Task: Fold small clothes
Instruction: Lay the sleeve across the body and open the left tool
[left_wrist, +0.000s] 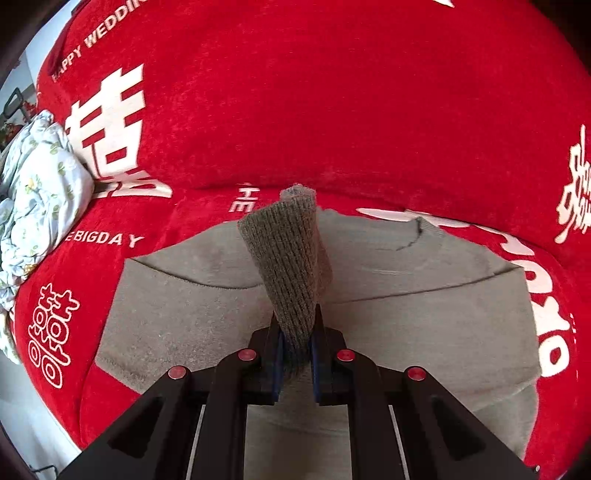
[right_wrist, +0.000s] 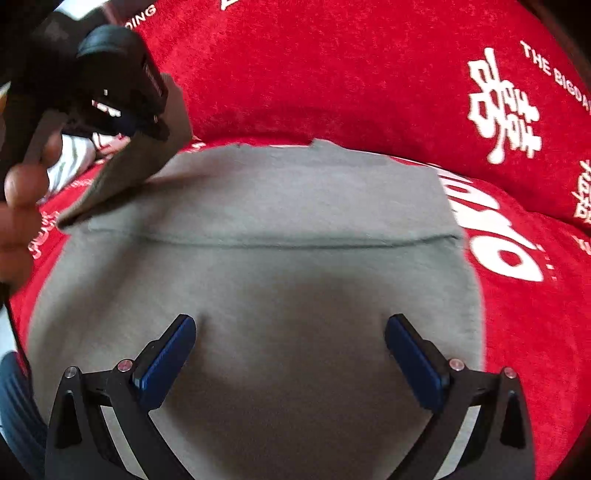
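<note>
A small grey sweater (left_wrist: 406, 325) lies flat on a red sofa seat, collar toward the backrest. My left gripper (left_wrist: 297, 354) is shut on its ribbed sleeve cuff (left_wrist: 291, 258), which stands up lifted above the body. In the right wrist view the sweater (right_wrist: 295, 258) fills the middle, and the left gripper (right_wrist: 147, 122) holds the raised sleeve (right_wrist: 129, 177) at the upper left. My right gripper (right_wrist: 291, 354) is open and empty, low over the sweater's lower body.
The red sofa cover (left_wrist: 332, 110) with white lettering rises as a backrest behind the sweater. A pale floral bundle of cloth (left_wrist: 33, 192) lies at the left end of the seat. A hand (right_wrist: 18, 206) shows at the left edge.
</note>
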